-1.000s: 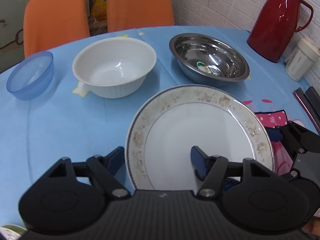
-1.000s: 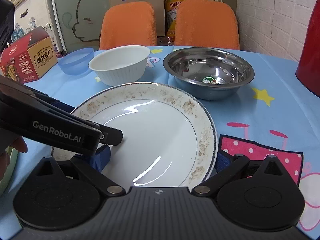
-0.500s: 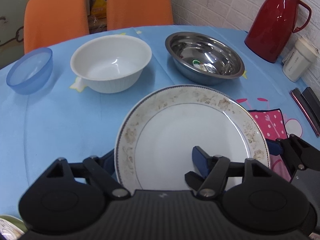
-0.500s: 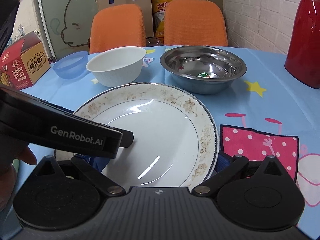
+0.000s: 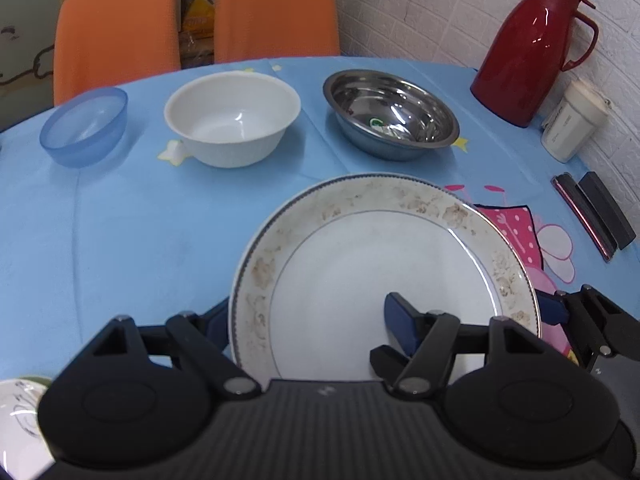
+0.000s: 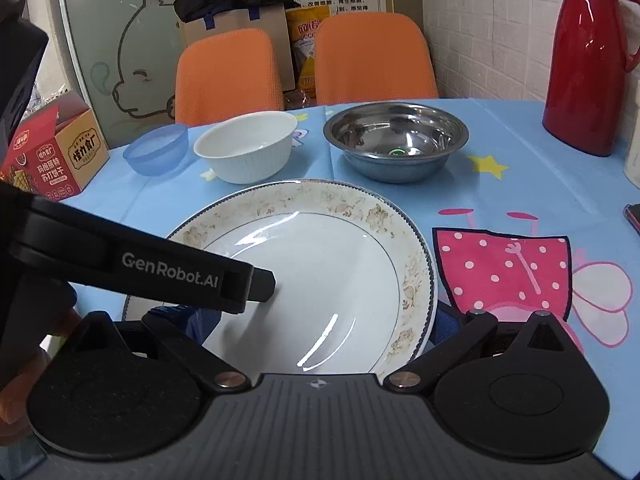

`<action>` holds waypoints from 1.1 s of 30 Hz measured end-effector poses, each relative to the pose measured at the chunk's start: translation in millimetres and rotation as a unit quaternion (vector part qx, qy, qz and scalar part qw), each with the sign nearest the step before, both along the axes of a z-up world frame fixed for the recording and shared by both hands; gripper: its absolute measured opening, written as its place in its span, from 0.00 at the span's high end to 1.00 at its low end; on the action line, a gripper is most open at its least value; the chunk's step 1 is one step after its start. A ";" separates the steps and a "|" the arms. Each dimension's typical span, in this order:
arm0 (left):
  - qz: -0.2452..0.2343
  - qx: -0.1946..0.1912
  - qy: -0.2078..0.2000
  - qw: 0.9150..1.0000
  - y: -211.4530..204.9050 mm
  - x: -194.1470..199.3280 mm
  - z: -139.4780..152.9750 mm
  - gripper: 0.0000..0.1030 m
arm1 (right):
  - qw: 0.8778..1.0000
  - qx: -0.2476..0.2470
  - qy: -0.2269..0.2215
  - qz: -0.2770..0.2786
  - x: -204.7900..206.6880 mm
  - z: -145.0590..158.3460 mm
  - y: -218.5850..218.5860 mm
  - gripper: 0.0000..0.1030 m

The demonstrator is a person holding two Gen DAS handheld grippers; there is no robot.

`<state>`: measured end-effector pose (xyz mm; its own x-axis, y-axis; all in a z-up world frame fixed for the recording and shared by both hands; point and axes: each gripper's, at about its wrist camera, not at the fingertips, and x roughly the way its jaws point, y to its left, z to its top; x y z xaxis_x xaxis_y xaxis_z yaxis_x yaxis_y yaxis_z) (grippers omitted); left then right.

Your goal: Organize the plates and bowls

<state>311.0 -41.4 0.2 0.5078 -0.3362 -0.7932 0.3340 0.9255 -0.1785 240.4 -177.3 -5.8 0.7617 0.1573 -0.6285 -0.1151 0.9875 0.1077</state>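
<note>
A large white plate with a brown floral rim [image 5: 380, 264] [image 6: 312, 264] is held above the blue table. My left gripper [image 5: 308, 316] is shut on its near left rim, one finger under and one finger [image 5: 400, 316] on top. My right gripper [image 6: 316, 324] is shut on its right edge. Beyond stand a blue plastic bowl [image 5: 84, 124] [image 6: 158, 148], a white bowl [image 5: 232, 116] [image 6: 246, 146] and a steel bowl [image 5: 390, 114] [image 6: 396, 138], all empty.
A red thermos [image 5: 532, 48] [image 6: 592, 60] and a white cup [image 5: 572, 124] stand at the right by the brick wall. Dark flat items [image 5: 592, 208] lie at the right edge. A snack box [image 6: 52, 148] is far left. Another plate [image 5: 20, 420] sits lower left. Two orange chairs [image 6: 304, 64] stand behind.
The plate has risen off the table, held by both grippers, and the bowls now appear farther away. Both grippers stayed clamped on it.
</note>
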 end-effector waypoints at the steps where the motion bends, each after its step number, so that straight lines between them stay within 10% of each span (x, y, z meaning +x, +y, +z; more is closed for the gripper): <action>1: 0.005 0.001 -0.003 1.000 6.0 -4.6 3.9 0.34 | 1.000 -0.002 -0.004 0.002 -4.5 2.4 4.8 0.12; 14: 0.110 0.024 -0.031 0.993 146.5 -74.3 47.9 0.34 | 0.994 0.034 -0.032 0.100 -47.3 31.5 119.3 0.12; 33: 0.174 -0.001 0.001 0.985 221.2 -107.1 5.8 0.34 | 0.984 0.024 0.021 0.177 -70.4 6.5 190.2 0.12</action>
